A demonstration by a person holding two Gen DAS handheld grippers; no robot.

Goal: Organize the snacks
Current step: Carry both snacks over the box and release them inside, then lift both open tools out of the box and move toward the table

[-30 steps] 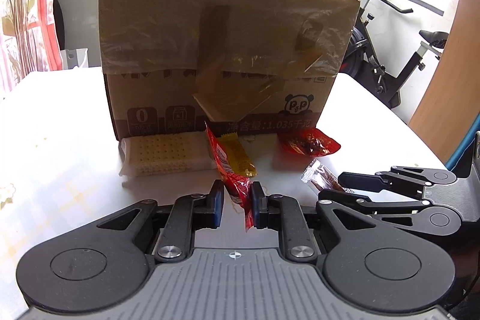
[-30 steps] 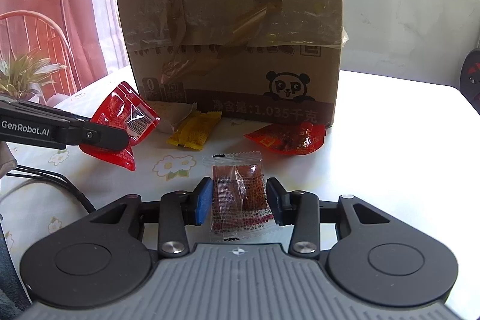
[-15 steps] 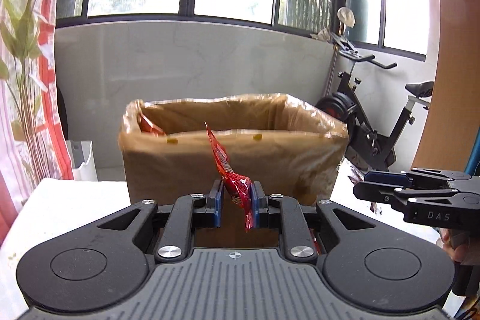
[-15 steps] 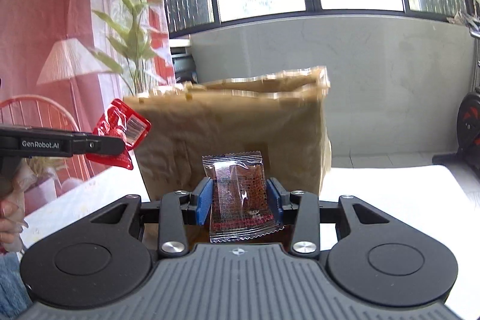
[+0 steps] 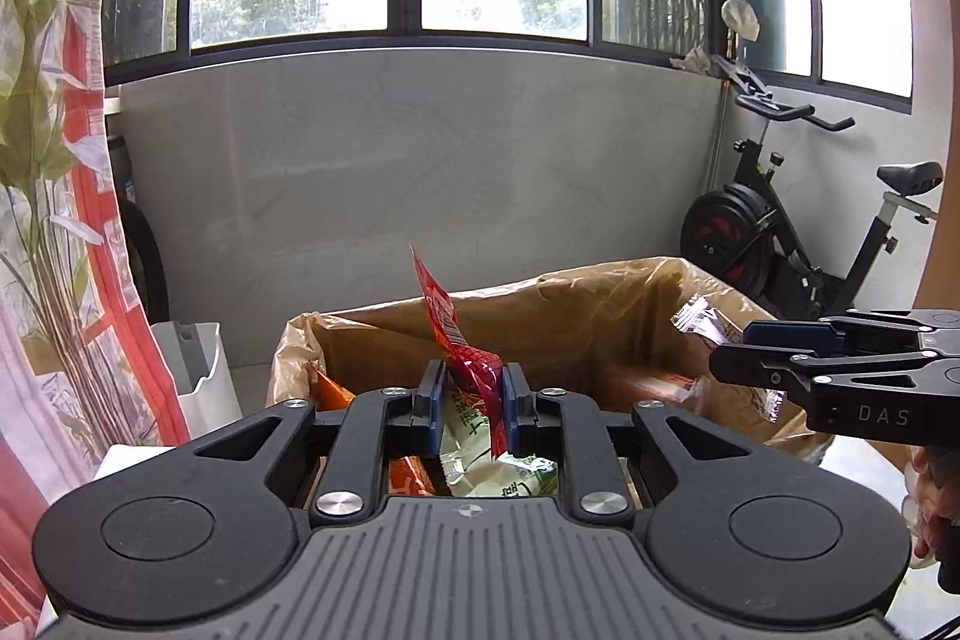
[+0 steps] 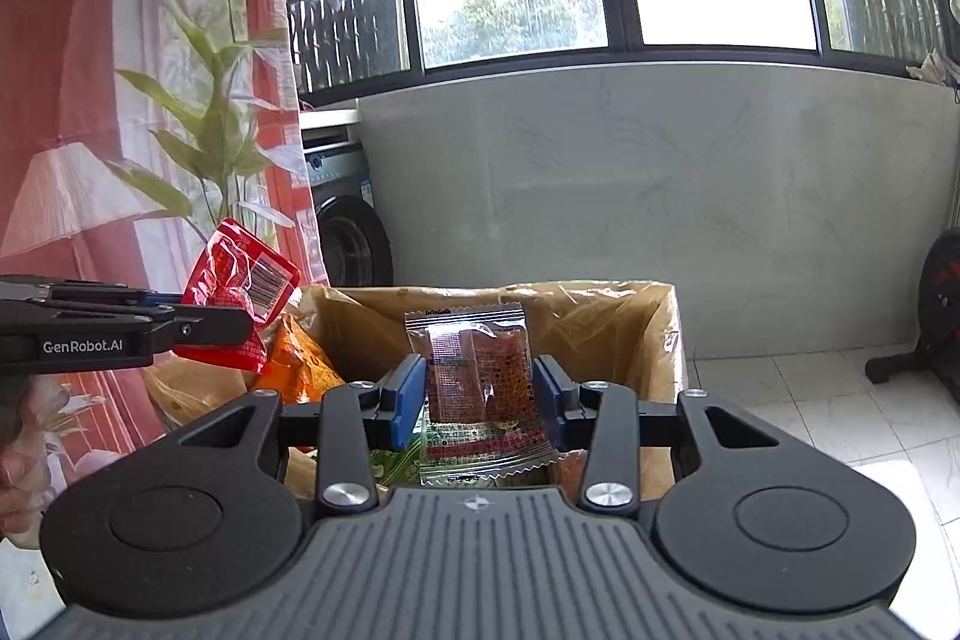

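Note:
My left gripper (image 5: 470,394) is shut on a red snack packet (image 5: 462,346), held edge-on over the open cardboard box (image 5: 600,292). It also shows in the right wrist view (image 6: 240,292), at the box's left side. My right gripper (image 6: 480,394) is shut on a clear packet of brown-red snacks (image 6: 480,376) above the box opening (image 6: 600,322). That packet shows in the left wrist view (image 5: 708,325) at the right gripper's tip. Green and orange snack bags (image 5: 498,472) lie inside the box.
The box has a clear plastic liner (image 6: 672,340). An exercise bike (image 5: 798,232) stands at the back right, a washing machine (image 6: 342,220) and a plant (image 6: 204,130) at the left. A grey wall and windows are behind. Tiled floor (image 6: 810,400) lies right of the box.
Both grippers have risen from the table with their packets and moved forward over the top of the box. The box interior has come into view below them.

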